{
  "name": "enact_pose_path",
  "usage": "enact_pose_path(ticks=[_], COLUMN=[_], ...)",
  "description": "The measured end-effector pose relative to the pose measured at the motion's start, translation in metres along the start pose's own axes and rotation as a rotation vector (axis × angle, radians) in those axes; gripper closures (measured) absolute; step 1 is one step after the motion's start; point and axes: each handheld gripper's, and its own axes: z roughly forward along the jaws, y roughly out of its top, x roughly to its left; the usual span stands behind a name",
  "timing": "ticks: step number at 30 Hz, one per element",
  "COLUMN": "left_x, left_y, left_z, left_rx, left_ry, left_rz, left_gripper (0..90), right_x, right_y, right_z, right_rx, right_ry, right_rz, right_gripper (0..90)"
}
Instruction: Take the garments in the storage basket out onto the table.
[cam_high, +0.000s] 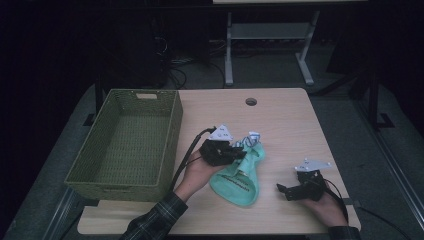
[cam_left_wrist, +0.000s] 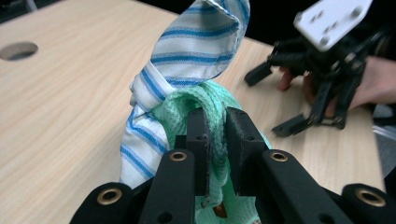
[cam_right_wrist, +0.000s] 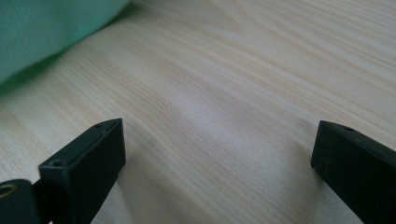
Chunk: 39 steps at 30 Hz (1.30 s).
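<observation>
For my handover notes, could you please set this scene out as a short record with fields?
surface: wooden table
left gripper: jaws shut on a fold of the green cloth
striped cloth: blue and white, bunched against the green cloth, rising above it
right gripper: jaws open, nothing between them, low over the bare table
basket: green woven, at the table's left, nothing seen inside

Left gripper (cam_high: 239, 151) seemingly grips green cloth (cam_high: 240, 177); right gripper (cam_high: 286, 191) apart, beside 1 basket (cam_high: 125, 172)
</observation>
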Motion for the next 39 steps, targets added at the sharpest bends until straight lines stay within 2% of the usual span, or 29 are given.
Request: enact_pose_path(ticks=[8, 13, 17, 20, 22, 24, 25, 26, 27, 32, 33, 34, 37, 39], left_x=[0.001, 0.000, -0.002, -0.005, -0.006, -0.007, -0.008, -0.008, -0.008, -0.010, -0.010, -0.010, -0.011, -0.011], left_y=[-0.021, -0.031, -0.038, -0.040, -0.041, -0.039, -0.038, -0.036, -0.034, -0.029, -0.028, -0.028, -0.031, -0.036], left_z=[0.024, 0.035, 0.044, 0.048, 0.049, 0.047, 0.044, 0.042, 0.039, 0.018, 0.010, 0.010, -0.005, -0.013], left_rx=[0.068, 0.104, 0.129, 0.147, 0.143, 0.130, 0.126, 0.120, 0.115, 0.079, 0.071, 0.071, 0.052, 0.048], left_ry=[-0.007, 0.006, 0.012, 0.011, 0.014, 0.017, 0.019, 0.018, 0.020, 0.033, 0.035, 0.035, 0.055, 0.085], left_rz=[-0.011, 0.004, 0.007, 0.025, 0.027, 0.018, 0.023, 0.031, 0.033, 0.042, 0.037, 0.037, 0.024, 0.017], left_gripper=[79.2, 78.3, 77.3, 76.3, 74.2, 68.1, 58.9, 58.9, 52.7, 46.3, 46.1, 46.2, 46.7, 48.8], right_x=[0.000, 0.000, 0.002, 0.002, 0.002, 0.002, 0.002, 0.002, 0.002, 0.002, 0.002, 0.002, 0.002, 0.002], right_y=[0.000, 0.000, 0.000, 0.001, 0.001, 0.001, 0.001, 0.001, 0.001, 0.001, 0.001, 0.001, 0.001, 0.001], right_z=[0.000, 0.000, 0.001, 0.001, 0.001, 0.001, 0.001, 0.001, 0.001, 0.001, 0.001, 0.001, 0.001, 0.001], right_rx=[0.000, 0.000, 0.000, 0.000, 0.000, 0.001, 0.000, 0.000, 0.000, 0.001, 0.001, 0.001, 0.000, 0.000], right_ry=[-0.001, 0.000, -0.016, -0.018, -0.018, -0.018, -0.018, -0.018, -0.018, -0.018, -0.018, -0.018, -0.018, -0.018], right_rz=[0.000, 0.001, 0.011, 0.011, 0.011, 0.012, 0.012, 0.012, 0.012, 0.012, 0.012, 0.012, 0.013, 0.012], right_gripper=[2.7, 2.7, 2.7, 2.7, 2.7, 2.7, 2.7, 2.7, 2.7, 2.7, 2.7, 2.7, 2.8, 2.7])
